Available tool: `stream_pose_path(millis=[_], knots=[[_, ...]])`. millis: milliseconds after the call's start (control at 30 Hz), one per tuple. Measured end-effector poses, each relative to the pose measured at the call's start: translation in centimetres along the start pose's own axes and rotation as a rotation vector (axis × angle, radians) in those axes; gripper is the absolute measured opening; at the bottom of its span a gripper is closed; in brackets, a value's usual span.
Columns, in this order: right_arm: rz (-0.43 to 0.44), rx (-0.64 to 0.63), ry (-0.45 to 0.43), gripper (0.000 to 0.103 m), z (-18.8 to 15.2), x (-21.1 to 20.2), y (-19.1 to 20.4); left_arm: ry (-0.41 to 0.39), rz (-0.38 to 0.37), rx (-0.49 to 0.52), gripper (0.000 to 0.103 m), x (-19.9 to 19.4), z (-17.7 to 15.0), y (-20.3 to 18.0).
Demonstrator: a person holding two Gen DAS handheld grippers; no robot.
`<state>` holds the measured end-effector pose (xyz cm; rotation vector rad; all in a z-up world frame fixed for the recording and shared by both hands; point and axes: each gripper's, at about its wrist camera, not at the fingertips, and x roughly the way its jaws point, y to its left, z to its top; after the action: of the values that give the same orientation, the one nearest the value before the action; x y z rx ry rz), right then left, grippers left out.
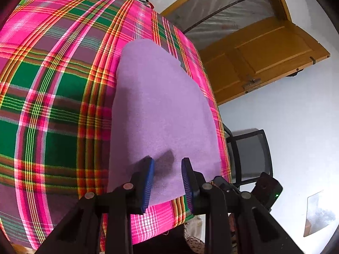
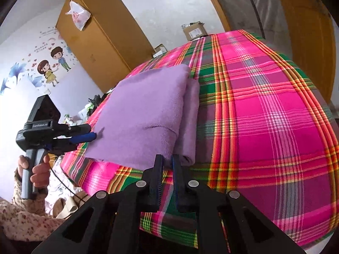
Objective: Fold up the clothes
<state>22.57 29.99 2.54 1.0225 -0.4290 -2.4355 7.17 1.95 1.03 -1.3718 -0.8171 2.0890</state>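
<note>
The folded purple cloth [image 2: 146, 116] looks soft, fuzzy and matt, like fleece. The plaid bedspread [image 2: 264, 116] under it is a smooth woven fabric. The door [image 1: 264, 57] is varnished wood; the box [image 2: 193, 30] is plain cardboard.

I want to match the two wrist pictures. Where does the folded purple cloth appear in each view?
Left wrist view: the folded purple cloth fills the centre, running from the upper middle down to the left gripper.
Right wrist view: it lies left of centre, above the right gripper.
Shared landmark: the pink and green plaid cover under the cloth.
</note>
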Motion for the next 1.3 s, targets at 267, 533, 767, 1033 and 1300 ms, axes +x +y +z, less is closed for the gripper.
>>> stream_pose_path(millis=[267, 533, 767, 1033, 1300], knots=[[0.014, -0.038, -0.025, 0.013, 1.0, 0.0, 1.0, -0.001, 0.003, 0.004, 0.028, -0.1, -0.1, 0.2], [-0.028, -0.065, -0.021, 0.007, -0.3, -0.5, 1.4, 0.009, -0.008, -0.001, 0.028, -0.1, -0.1, 0.4], [-0.043, -0.004, -0.003, 0.007, -0.8, -0.1, 0.5, 0.017, -0.019, 0.006, 0.028, -0.1, -0.2, 0.4], [-0.047, 0.001, 0.014, 0.008, -0.2, 0.1, 0.4, 0.013, 0.004, 0.053, 0.028, -0.6, -0.5, 0.2], [-0.119, -0.075, -0.038, 0.012, 1.3, -1.7, 1.1, 0.030, 0.013, 0.075, 0.028, -1.5, -1.2, 0.9]])
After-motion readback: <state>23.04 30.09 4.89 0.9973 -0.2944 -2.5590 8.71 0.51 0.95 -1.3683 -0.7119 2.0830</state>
